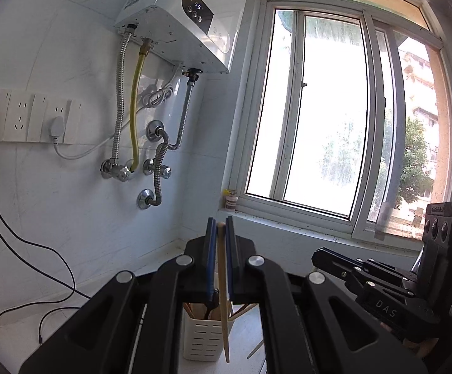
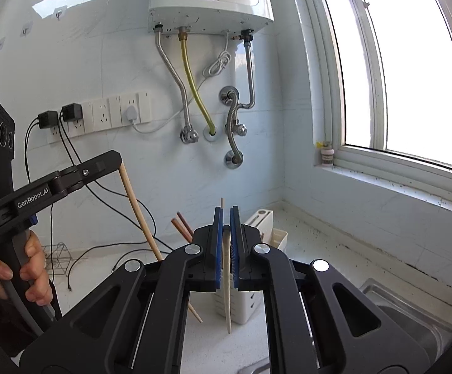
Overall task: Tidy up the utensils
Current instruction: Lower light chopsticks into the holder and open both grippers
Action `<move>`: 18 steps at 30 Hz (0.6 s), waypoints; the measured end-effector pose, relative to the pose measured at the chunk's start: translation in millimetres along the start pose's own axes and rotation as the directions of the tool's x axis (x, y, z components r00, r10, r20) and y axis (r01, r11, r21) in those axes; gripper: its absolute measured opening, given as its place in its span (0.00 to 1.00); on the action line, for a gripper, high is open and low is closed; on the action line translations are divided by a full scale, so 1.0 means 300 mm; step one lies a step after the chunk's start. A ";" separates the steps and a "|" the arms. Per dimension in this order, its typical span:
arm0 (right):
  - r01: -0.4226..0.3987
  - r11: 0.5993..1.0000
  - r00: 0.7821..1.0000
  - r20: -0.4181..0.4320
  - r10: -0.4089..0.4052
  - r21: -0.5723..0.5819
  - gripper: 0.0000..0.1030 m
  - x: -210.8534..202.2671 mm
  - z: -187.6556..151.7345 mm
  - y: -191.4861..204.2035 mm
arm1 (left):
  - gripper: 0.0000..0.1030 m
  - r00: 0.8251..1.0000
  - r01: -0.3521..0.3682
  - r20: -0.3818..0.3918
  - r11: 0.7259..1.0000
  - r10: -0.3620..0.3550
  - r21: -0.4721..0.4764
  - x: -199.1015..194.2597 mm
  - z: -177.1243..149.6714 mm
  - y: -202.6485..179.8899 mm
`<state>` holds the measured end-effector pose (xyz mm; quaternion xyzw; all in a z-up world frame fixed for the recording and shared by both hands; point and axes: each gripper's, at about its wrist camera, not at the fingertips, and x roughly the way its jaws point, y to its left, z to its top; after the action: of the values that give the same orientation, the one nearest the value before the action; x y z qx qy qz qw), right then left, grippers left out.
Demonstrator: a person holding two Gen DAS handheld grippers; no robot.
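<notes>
Right now we hold one chopstick (image 1: 222, 283) in our left claw (image 1: 220, 224), pinched tight between its blue pads, hanging down over the white holder (image 1: 202, 333). Our right claw (image 2: 226, 215) is clamped on a second chopstick (image 2: 226, 280), which also hangs down in front of that holder. More sticks (image 2: 182, 226) poke up from the holder. Behind it we see the heater (image 2: 210, 0), the plugs (image 2: 113, 112) and the window (image 1: 319, 109).
</notes>
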<state>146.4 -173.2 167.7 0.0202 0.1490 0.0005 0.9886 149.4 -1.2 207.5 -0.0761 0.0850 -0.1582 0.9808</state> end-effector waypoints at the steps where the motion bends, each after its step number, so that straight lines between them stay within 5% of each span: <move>1: -0.010 1.000 1.000 0.015 0.010 0.001 0.04 0.005 0.023 -0.006 | 0.05 1.000 -0.008 0.006 1.000 0.008 -0.004 0.006 0.017 -0.001; 10: -0.027 1.000 0.987 0.158 0.027 0.001 0.04 0.072 0.202 -0.049 | 0.05 0.994 -0.070 0.081 0.998 0.070 -0.001 0.107 0.129 0.003; 18: 0.008 1.000 0.989 0.149 -0.010 0.013 0.04 0.201 0.215 -0.091 | 0.05 0.992 -0.114 0.062 0.993 0.113 0.021 0.265 0.108 0.018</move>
<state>222.9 -202.6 210.3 0.0255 0.0750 -0.0065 0.9968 231.4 -17.8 226.8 -0.0641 0.0575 -0.1009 0.9912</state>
